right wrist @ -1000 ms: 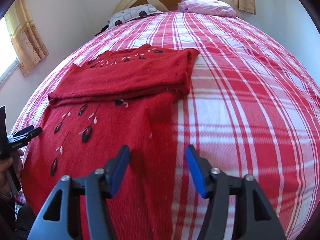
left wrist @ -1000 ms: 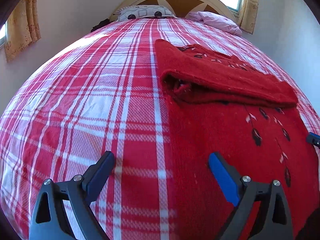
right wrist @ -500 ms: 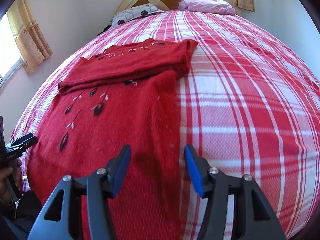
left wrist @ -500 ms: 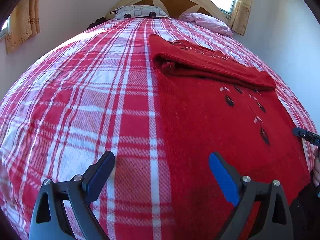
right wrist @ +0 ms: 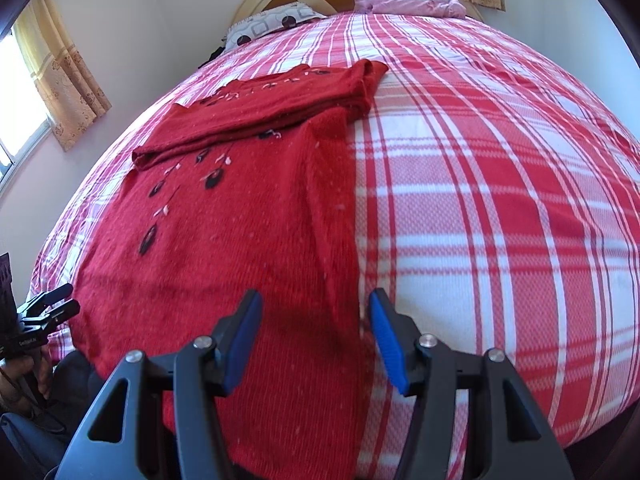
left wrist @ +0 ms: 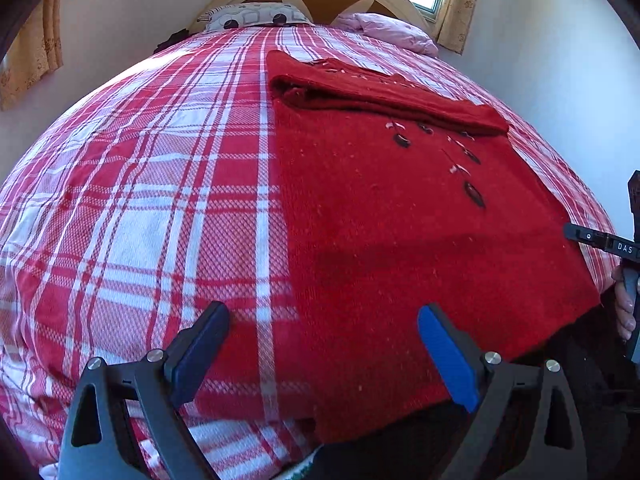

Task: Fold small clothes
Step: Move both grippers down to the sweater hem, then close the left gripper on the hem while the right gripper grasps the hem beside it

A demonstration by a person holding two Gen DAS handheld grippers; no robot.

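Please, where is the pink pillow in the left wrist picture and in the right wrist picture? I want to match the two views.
Left wrist view: the pink pillow lies at the top, right of centre, at the head of the bed under the window.
Right wrist view: the pink pillow lies at the top, right of centre, before the headboard.
Shared landmark: the patterned pillow lies just left of it in both.

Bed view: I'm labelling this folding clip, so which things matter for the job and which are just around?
Job:
red sweater
left tongs, open
right tongs, open

Around:
plaid bedspread
patterned pillow
pink pillow
curtains
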